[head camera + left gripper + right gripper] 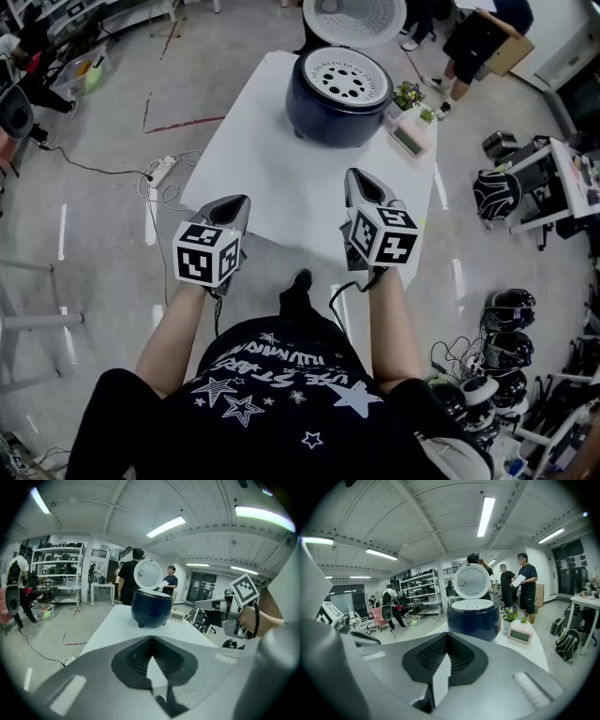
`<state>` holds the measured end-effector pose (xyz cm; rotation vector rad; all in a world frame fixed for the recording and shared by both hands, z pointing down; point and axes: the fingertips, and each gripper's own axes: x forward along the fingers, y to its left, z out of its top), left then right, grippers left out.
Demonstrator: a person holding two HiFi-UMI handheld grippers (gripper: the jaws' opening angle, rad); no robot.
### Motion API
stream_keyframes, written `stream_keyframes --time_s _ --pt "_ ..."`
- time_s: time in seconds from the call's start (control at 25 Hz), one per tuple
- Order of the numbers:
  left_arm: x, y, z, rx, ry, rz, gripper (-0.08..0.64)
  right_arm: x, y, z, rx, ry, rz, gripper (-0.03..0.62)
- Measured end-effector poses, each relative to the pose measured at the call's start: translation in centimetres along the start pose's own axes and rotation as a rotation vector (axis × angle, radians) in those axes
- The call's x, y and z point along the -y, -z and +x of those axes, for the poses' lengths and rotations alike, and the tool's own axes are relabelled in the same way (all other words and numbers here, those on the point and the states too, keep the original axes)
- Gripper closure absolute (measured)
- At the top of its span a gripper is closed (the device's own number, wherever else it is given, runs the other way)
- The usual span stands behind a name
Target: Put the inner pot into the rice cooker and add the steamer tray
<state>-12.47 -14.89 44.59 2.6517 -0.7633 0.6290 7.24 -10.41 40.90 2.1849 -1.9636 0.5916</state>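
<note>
Your left hand-held gripper and right hand-held gripper are both closed on nothing over the near end of the bench. The steamer tray looks seated in the rice cooker at the far end; check that it sits level.

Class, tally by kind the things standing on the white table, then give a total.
rice cooker: 1
potted plants: 2
digital clock: 1
Total: 4

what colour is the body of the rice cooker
Dark navy blue. The rice cooker shows best in the right gripper view.
</note>
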Motion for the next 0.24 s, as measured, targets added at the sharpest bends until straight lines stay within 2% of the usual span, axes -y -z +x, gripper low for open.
stream_keyframes --time_s 0.24 --pt "1.6 2.1 -3.3 0.013 0.010 -0.009 0.555 -1.7 2.8 -3.7 -0.020 0.003 0.009 0.565"
